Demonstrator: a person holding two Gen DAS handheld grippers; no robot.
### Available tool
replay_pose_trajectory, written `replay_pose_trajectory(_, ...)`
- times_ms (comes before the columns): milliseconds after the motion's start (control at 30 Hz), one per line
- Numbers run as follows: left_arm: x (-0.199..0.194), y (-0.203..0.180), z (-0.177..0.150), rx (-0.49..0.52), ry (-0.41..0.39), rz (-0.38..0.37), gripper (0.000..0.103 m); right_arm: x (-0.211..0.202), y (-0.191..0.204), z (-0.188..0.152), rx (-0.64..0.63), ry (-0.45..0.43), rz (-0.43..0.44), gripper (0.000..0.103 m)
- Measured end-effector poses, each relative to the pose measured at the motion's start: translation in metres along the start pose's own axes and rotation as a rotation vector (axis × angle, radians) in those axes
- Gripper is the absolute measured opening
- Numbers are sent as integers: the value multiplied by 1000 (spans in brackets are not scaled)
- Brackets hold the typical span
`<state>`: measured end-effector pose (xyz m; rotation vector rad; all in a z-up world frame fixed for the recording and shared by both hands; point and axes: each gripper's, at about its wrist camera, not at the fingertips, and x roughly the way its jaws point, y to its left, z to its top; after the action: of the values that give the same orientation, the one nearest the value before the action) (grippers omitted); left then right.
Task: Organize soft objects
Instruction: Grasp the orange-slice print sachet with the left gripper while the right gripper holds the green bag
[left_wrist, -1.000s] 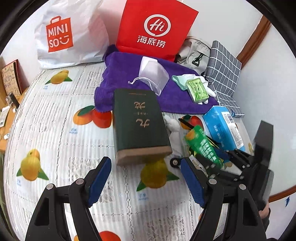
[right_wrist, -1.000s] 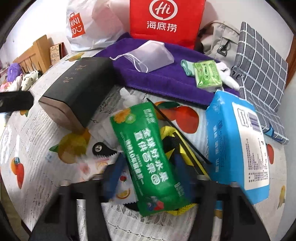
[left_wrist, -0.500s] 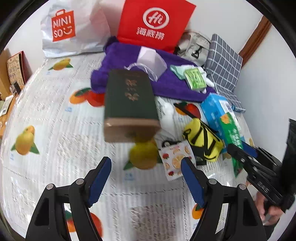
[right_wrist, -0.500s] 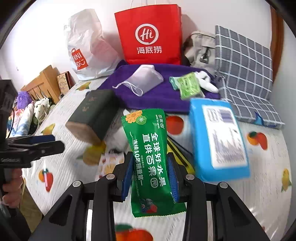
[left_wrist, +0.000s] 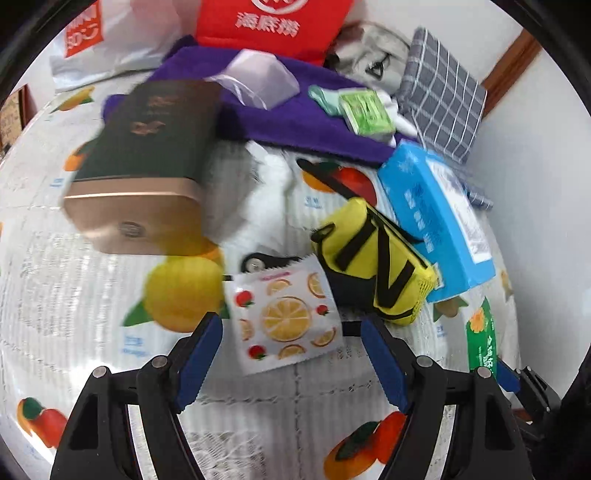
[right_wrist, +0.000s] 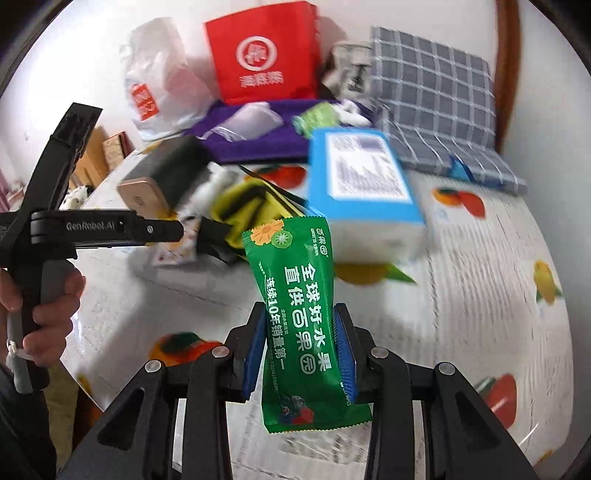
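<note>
Green snack pouch (right_wrist: 300, 325) clamped in right gripper (right_wrist: 301, 345), off the bed; left gripper (left_wrist: 291, 354) spread wide over fruit-print sachet (left_wrist: 282, 319).

Red bag (left_wrist: 273, 22) cut off above; box (left_wrist: 144, 162) blurred, perhaps a book.

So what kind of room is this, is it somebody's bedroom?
Probably a bedroom, yes. Everything lies on a soft fruit-print bed cover, a checked grey pillow leans at the wall, and shopping bags stand behind a purple towel.
</note>
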<state>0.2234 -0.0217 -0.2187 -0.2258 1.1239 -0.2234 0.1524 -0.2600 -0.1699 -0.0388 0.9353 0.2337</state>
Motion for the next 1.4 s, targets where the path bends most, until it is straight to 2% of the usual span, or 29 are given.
replay_pose_trajectory(167, 6, -5, -2, 15, -53, 36, 74, 11, -21, -14, 47, 20, -19, 36)
replay_pose_trajectory(200, 6, -5, -2, 11, -60, 43, 71, 13, -23, -17, 49, 24, -28, 36)
replay_pose_trajectory(233, 5, -4, -1, 10, -66, 57, 61, 17, -26, -19, 52, 32, -34, 36)
replay_pose_trajectory(300, 5, -4, -1, 18, -69, 58, 56, 23, -30, -24, 58, 44, -39, 36)
replay_pose_trajectory(333, 4, -4, -1, 29, -71, 50, 49, 25, -30, -26, 62, 34, -37, 36)
replay_pose_trajectory(467, -3, -5, -7, 69, -72, 63, 42, 24, -30, -27, 66, 10, -37, 37)
replay_pose_trajectory(500, -7, -3, -9, 76, -74, 53, 30, 25, -29, -27, 65, 7, -39, 37)
replay_pose_trajectory(600, -17, 1, -15, 86, -60, 55, 28, 24, -29, -28, 69, -1, -43, 37)
replay_pose_trajectory(733, -23, 13, -35, 119, -24, 115, 28, 23, -26, -29, 67, 0, -49, 37)
replay_pose_trajectory(900, -36, 24, -51, 158, -46, 153, 30, 22, -24, -32, 61, 2, -51, 37)
replay_pose_trajectory(967, -39, 26, -50, 173, -68, 147, 46, 21, -23, -33, 60, 4, -52, 38)
replay_pose_trajectory(1000, -40, 26, -48, 178, -75, 156, 62, 21, -22, -33, 59, 4, -52, 38)
replay_pose_trajectory(1033, -40, 27, -46, 183, -94, 171, 66, 21, -22, -33, 56, 5, -54, 38)
replay_pose_trajectory(1100, -37, 25, -41, 198, -111, 172, 66, 20, -21, -34, 51, 7, -57, 38)
replay_pose_trajectory(1267, -16, 14, -27, 272, -82, 161, 67, 20, -20, -34, 43, 6, -58, 38)
replay_pose_trajectory(1300, -12, 11, -27, 292, -80, 170, 70, 20, -20, -34, 39, 6, -60, 38)
replay_pose_trajectory(1333, -8, 10, -25, 314, -85, 188, 76, 21, -20, -34, 34, 5, -61, 38)
replay_pose_trajectory(1400, -4, 11, -23, 312, -92, 178, 81, 21, -20, -34, 33, 5, -60, 38)
